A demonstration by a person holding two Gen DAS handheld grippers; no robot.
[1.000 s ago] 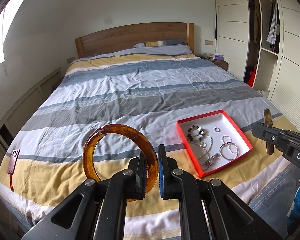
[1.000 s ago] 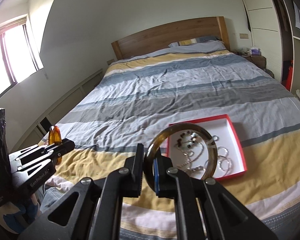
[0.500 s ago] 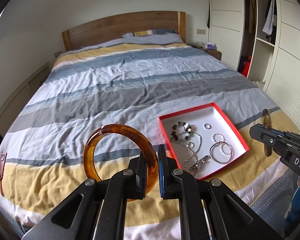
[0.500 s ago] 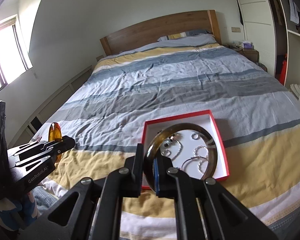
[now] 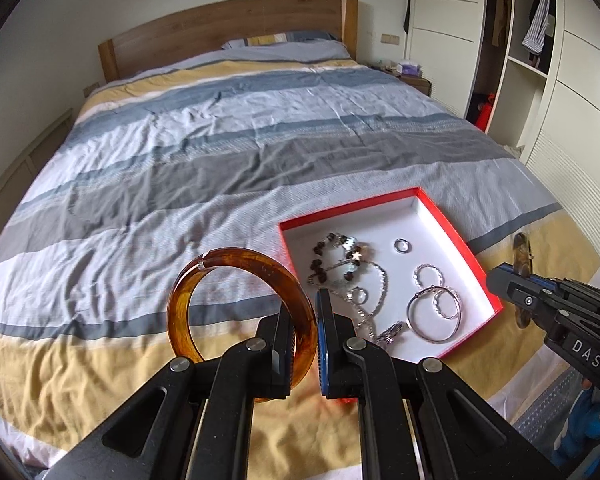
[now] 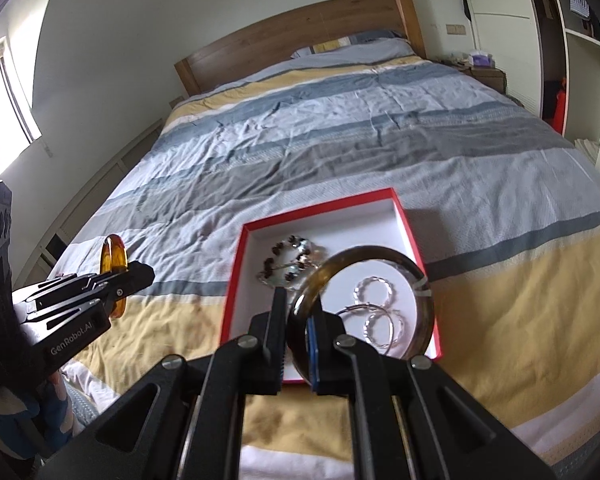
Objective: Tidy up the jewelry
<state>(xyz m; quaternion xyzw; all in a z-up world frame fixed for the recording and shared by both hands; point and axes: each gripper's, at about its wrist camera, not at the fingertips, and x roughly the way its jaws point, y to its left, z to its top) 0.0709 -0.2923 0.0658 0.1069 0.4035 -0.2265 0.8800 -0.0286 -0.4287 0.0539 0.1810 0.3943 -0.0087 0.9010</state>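
Jewelry lies in a red box (image 5: 452,220) on the striped bed cover (image 5: 220,160), ahead and right of the left gripper (image 5: 305,320), whose jaws clamp an amber bangle (image 5: 204,268) upright. Right gripper (image 6: 297,320) clamps a darker brown bangle (image 6: 380,254) upright, directly over the box's near part.

The amber bangle (image 5: 240,276) looked glossy and translucent, like resin. Shiny metal hoops (image 5: 434,318) lay in a matt card box (image 5: 452,232) on wrinkled cloth bedding (image 5: 220,152); the headboard (image 5: 228,32) was wood.
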